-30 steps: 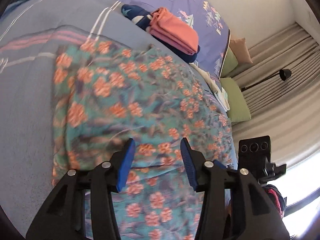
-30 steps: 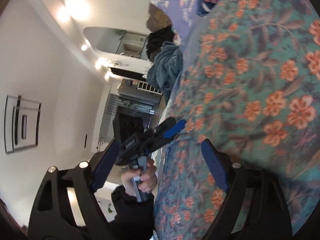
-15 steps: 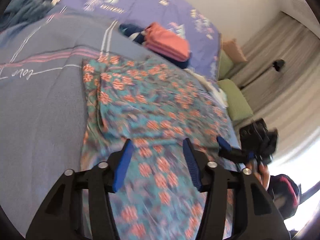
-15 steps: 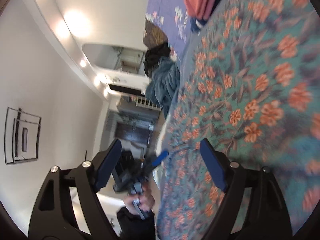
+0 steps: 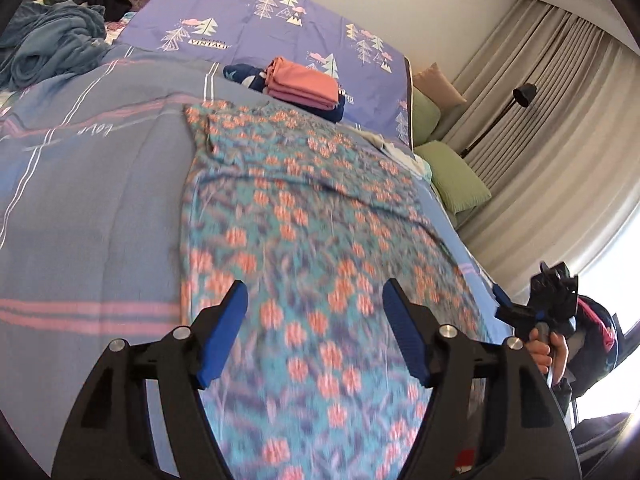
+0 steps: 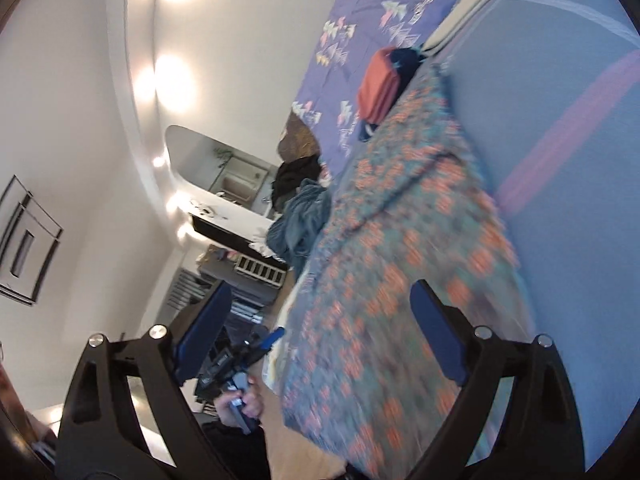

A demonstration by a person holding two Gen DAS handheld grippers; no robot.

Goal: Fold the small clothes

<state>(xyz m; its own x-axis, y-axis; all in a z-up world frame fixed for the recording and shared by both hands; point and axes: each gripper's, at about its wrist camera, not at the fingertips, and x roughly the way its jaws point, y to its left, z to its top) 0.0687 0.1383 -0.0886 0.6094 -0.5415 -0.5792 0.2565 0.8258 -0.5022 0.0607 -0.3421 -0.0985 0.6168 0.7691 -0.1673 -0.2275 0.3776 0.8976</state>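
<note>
1. Spreading wide, the left gripper (image 5: 314,330) has just been opening its jaws; nothing is pinched, and its blue pads (image 5: 222,332) hang above the floral garment (image 5: 312,208) without touching it.
2. The right gripper (image 6: 320,332) stands wide as well, its jaws having just opened further, with nothing clamped; one pad hangs over the cloth, the other off the near edge of the bed.
3. Under and ahead of both sets of fingers, the teal garment with orange flowers lies spread on the striped bedcover (image 5: 92,216), a crease running across it further out.
4. Beyond the garment's far end sits a folded pink piece (image 5: 304,86) on top of a navy one (image 5: 244,74).
5. Further out lies a purple sheet with tree prints (image 5: 256,20); far to the left of the left fingers is a crumpled blue blanket (image 5: 52,44).
6. To the right of the left fingers, a hand (image 5: 546,350) grips the other tool's handle beside the bed.
</note>
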